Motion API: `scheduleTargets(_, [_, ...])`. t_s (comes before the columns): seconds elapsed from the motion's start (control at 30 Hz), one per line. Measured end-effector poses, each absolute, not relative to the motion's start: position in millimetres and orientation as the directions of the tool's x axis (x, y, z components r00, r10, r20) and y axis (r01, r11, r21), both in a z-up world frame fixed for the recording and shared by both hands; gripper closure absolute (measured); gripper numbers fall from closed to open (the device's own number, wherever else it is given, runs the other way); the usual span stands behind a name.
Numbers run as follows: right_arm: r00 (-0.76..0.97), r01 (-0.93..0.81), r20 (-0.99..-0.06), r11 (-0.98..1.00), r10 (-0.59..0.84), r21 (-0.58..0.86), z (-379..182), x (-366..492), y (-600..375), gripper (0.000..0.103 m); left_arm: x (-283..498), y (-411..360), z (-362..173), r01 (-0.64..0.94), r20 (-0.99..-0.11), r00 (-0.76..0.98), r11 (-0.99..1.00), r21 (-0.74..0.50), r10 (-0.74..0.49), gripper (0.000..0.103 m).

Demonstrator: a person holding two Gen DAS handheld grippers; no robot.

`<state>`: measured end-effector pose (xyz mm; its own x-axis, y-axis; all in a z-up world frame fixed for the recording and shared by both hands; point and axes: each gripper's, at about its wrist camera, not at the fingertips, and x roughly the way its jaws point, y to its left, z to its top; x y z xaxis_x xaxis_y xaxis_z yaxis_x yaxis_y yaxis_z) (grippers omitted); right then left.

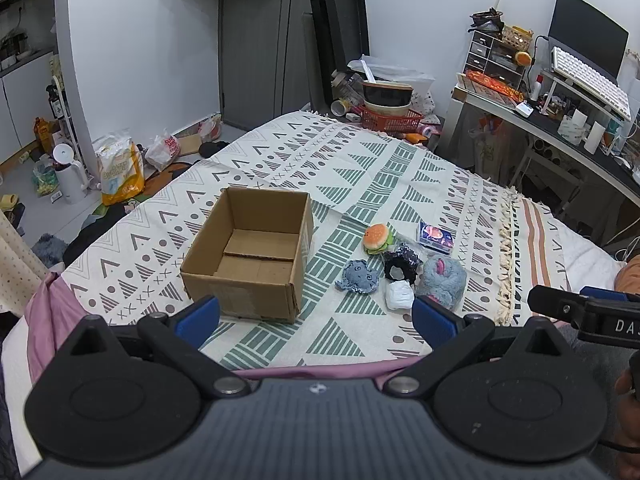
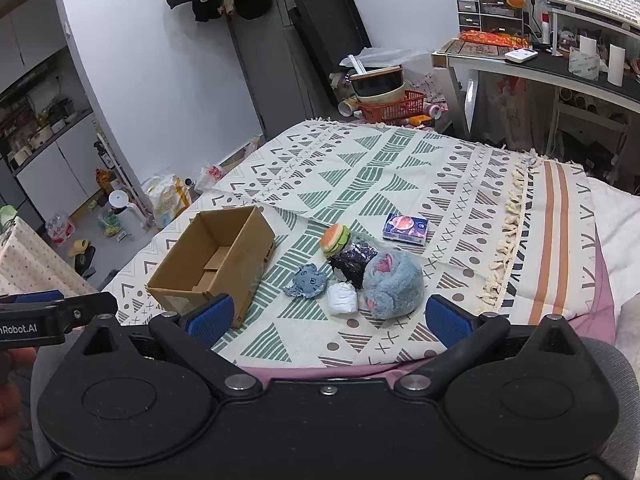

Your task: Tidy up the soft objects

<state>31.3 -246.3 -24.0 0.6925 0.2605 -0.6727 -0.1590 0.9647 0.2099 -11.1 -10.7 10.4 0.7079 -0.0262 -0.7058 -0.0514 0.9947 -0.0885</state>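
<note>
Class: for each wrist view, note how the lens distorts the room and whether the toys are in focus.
Left wrist view: walls and desk bow outward, corners vignette black, burger toy sharp. Right wrist view: same fisheye curving, cardboard box and grey plush crisp, lighting even.

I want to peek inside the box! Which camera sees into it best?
The left wrist view. There the cardboard box sits close, with its opening toward the camera, so its bare floor and bottom flaps show. In the right wrist view the box sits off to the left and angled, so its near wall hides part of the floor.
</note>
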Motion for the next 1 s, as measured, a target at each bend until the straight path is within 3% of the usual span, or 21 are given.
scheduleTargets(1.0, [0.688, -0.154, -0.675, 0.963, 0.267, 0.223, -26.9, 33.1, -249.5, 0.000, -8.8, -12.1, 12.4, -0.050, -0.705, 0.709, 0.994, -0.094, -0.030, 0.001])
